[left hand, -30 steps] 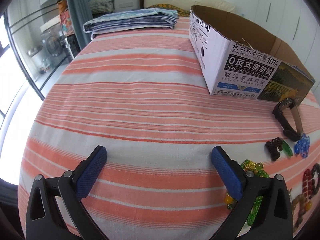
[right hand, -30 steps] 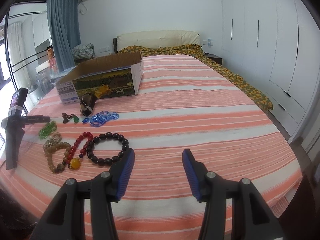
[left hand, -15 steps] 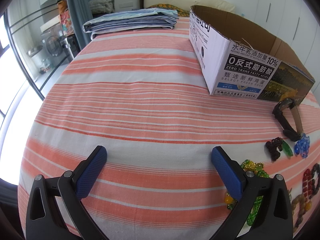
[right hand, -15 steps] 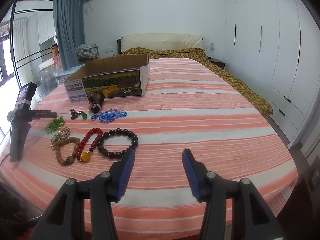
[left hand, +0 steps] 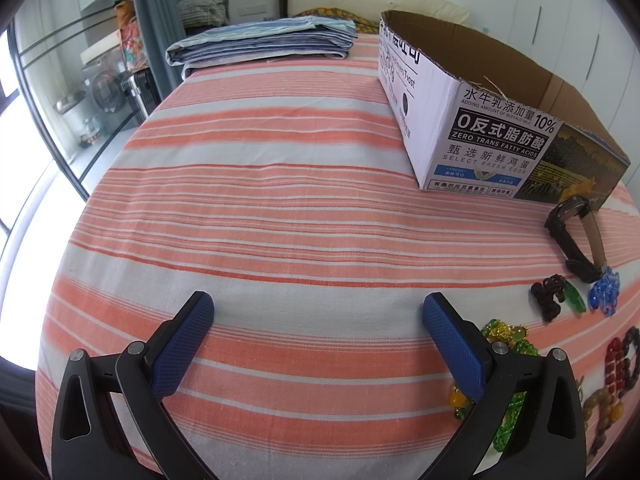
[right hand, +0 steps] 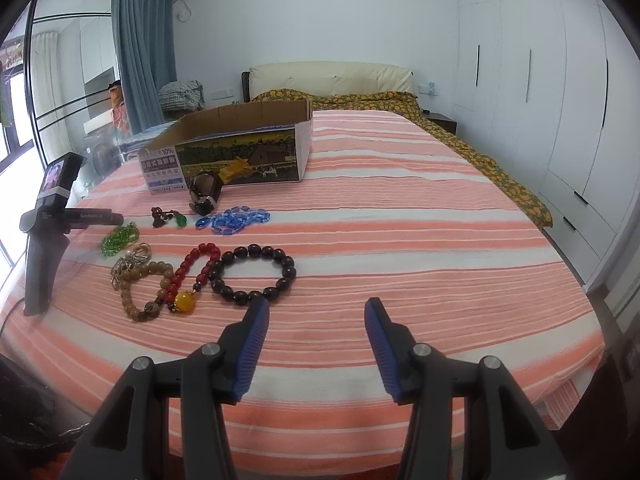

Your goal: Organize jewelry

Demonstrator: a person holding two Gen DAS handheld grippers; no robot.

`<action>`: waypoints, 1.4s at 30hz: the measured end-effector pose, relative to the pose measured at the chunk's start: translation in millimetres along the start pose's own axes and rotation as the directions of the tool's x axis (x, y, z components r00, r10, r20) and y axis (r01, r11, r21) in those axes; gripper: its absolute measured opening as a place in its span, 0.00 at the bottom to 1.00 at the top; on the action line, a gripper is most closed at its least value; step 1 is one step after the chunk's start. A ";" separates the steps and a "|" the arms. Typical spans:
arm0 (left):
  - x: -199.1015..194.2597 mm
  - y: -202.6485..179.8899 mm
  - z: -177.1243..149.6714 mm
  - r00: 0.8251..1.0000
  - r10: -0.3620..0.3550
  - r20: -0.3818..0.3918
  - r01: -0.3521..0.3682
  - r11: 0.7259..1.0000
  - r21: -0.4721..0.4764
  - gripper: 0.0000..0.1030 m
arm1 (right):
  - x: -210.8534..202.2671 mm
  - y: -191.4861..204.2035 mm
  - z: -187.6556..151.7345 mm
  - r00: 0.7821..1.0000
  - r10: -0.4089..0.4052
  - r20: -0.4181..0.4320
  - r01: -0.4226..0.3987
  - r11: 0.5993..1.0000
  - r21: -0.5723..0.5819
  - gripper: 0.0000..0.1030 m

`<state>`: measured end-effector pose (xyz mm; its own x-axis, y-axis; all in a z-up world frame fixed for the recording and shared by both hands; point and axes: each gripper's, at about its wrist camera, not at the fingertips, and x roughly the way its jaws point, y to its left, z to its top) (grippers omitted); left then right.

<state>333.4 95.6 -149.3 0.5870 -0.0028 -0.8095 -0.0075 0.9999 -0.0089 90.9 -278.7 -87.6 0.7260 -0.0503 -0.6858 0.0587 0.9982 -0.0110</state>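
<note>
Jewelry lies on the striped bed. In the right wrist view a dark bead bracelet (right hand: 256, 274) lies just beyond my open, empty right gripper (right hand: 316, 312), beside a red bead string (right hand: 194, 266), a tan bead bracelet (right hand: 138, 290), a green bead string (right hand: 119, 237), a blue crystal bracelet (right hand: 236, 220), a green pendant (right hand: 168, 216) and a watch (right hand: 205, 192). An open cardboard box (right hand: 236, 148) stands behind them. My left gripper (left hand: 318, 308) is open and empty over bare sheet; the green beads (left hand: 508, 334), watch (left hand: 576, 240) and box (left hand: 480, 132) lie to its right.
The left gripper's body with its camera (right hand: 48, 216) stands at the bed's left edge in the right wrist view. Folded bedding (left hand: 264, 42) lies at the far end. Wardrobes (right hand: 560, 120) line the right wall. A glass partition (left hand: 48, 120) is on the left.
The right gripper's view has shifted: the jewelry and box now sit further right and nearer the fingers. The left gripper has not moved.
</note>
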 end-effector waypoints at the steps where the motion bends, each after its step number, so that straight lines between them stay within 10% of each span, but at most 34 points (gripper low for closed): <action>1: 0.5 0.2 0.3 1.000 0.000 0.000 0.000 1.000 0.000 1.00 | 0.2 1.8 0.1 1.000 0.001 0.001 -0.001 1.000 -0.007 0.49; 42: 0.4 -0.1 -2.4 1.000 -0.004 0.001 0.004 1.000 0.004 1.00 | 35.7 -11.1 -2.2 0.995 -0.050 -0.091 0.045 0.997 -0.055 0.49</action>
<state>331.8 95.5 -151.0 0.5879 -0.0070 -0.8089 -0.0015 1.0000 -0.0097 114.6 -291.5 -113.6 0.6567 -0.0971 -0.7478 0.0540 0.9952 -0.0819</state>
